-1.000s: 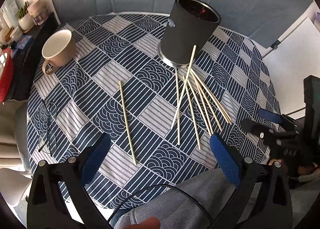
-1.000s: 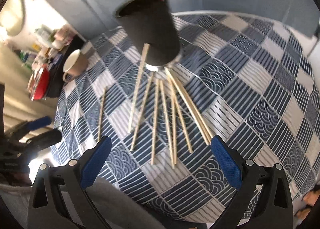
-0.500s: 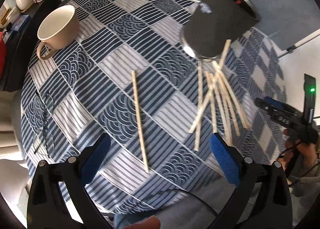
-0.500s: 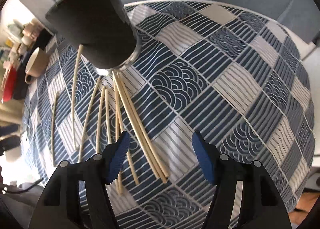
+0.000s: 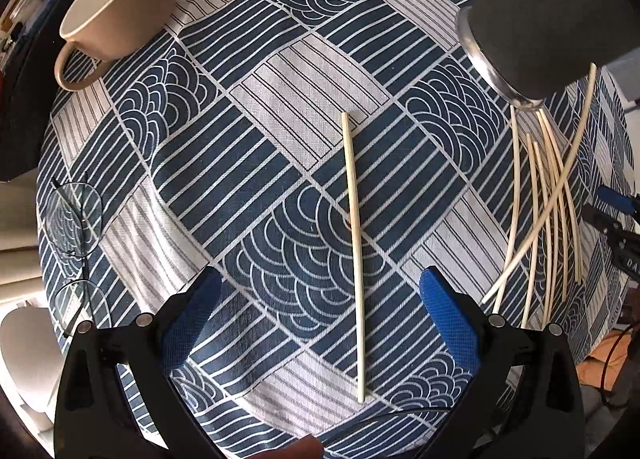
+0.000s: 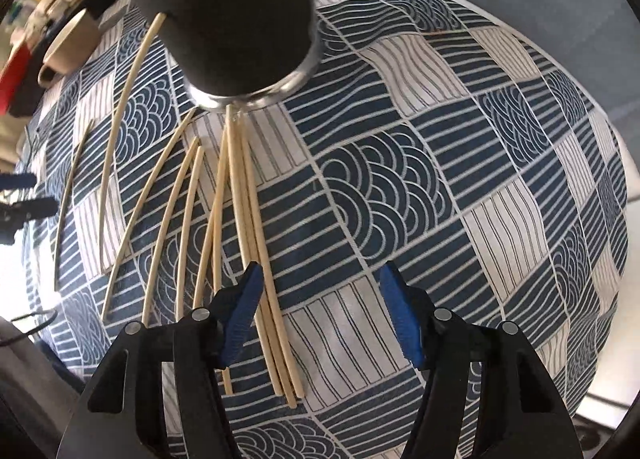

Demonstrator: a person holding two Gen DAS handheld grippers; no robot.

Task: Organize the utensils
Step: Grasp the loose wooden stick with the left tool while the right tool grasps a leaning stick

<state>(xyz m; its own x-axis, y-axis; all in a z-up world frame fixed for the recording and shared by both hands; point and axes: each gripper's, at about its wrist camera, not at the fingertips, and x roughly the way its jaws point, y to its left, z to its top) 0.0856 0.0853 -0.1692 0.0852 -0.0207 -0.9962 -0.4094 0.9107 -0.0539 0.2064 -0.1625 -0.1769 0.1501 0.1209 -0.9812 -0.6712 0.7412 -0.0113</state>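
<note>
A single pale chopstick [image 5: 354,239] lies alone on the blue patterned tablecloth [image 5: 260,163]. My left gripper [image 5: 318,299] hangs open just above the cloth, its near end between the blue pads, untouched. Several more chopsticks [image 6: 180,219] fan out from the foot of a black cylindrical holder [image 6: 232,19], also seen as a fan of chopsticks [image 5: 552,199] under the holder [image 5: 540,19]. My right gripper [image 6: 320,283] is low over their near ends and its jaws are closing. A tight bundle of chopsticks [image 6: 272,319] runs just inside its left pad, with nothing pressed.
A beige cup [image 5: 120,7] stands at the far left of the round table. A pair of glasses [image 5: 74,219] lies near the left edge. A red object [image 6: 12,71] and shelf clutter sit beyond the table. Bare tablecloth [image 6: 480,179] spreads to the right of the holder.
Both grippers have dropped close to the cloth. The left now straddles the lone chopstick. The right has narrowed its jaws and moved over the near ends of the fanned chopsticks.
</note>
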